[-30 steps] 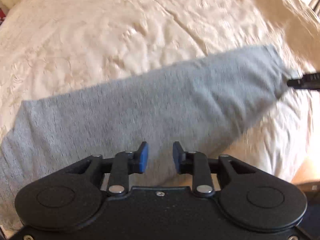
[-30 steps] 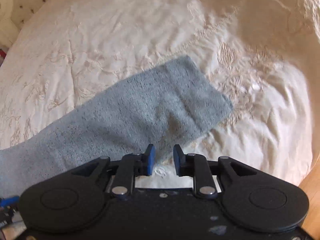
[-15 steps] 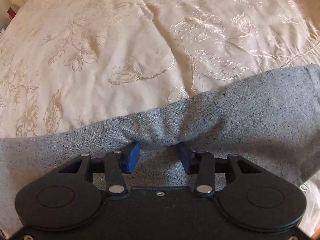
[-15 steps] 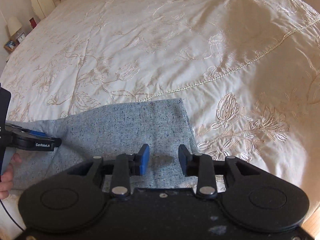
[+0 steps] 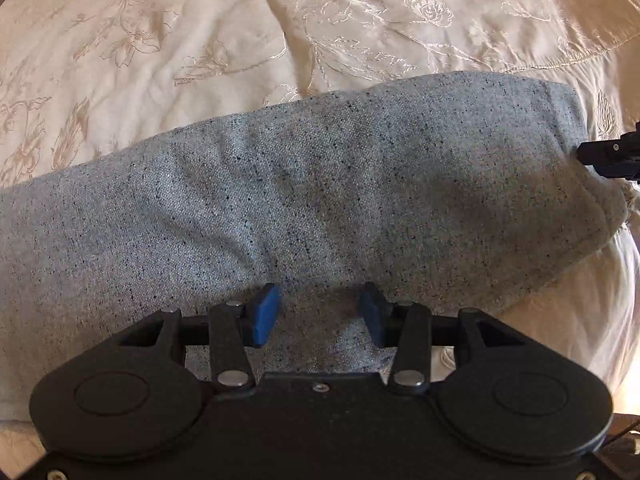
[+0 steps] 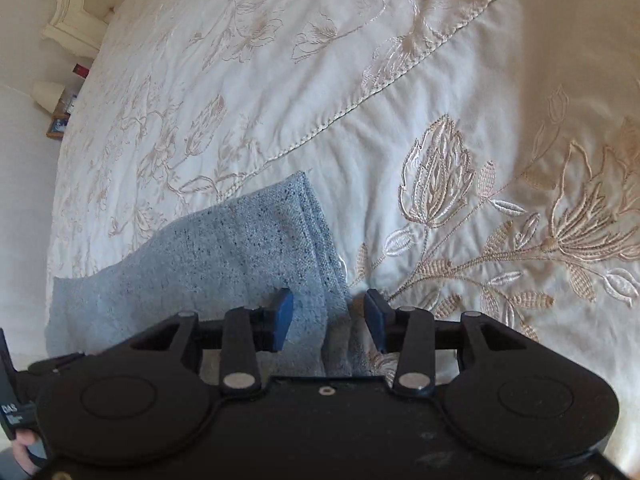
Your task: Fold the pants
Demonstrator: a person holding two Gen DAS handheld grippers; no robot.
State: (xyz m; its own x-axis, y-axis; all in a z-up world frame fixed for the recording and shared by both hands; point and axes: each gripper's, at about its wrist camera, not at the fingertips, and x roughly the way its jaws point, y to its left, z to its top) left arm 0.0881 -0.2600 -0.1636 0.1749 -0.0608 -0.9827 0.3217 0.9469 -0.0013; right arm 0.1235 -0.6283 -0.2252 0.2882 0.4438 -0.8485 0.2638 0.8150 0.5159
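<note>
Grey speckled pants (image 5: 320,184) lie flat on the bed, stretching across the left wrist view. My left gripper (image 5: 318,314) hovers over their near edge, its jaws opening, cloth lying beneath the gap but not pinched. In the right wrist view the hemmed end of the pants (image 6: 256,248) lies at lower left. My right gripper (image 6: 328,320) stands over that hem edge, jaws opening, the edge below the gap and the blue pads (image 6: 282,320) off the cloth. The right gripper's black tip (image 5: 612,156) shows at the pants' right end.
A cream embroidered bedspread (image 6: 460,140) covers the bed all around the pants. A corded seam (image 6: 360,100) runs diagonally across it. A white headboard (image 6: 72,12) and a bedside shelf with small items (image 6: 60,108) sit at far left. A hand (image 6: 22,450) shows at bottom left.
Both grippers have come down close over the pants and their jaws have widened. The pants now lie spread flat, and the right gripper has shifted to the hem end.
</note>
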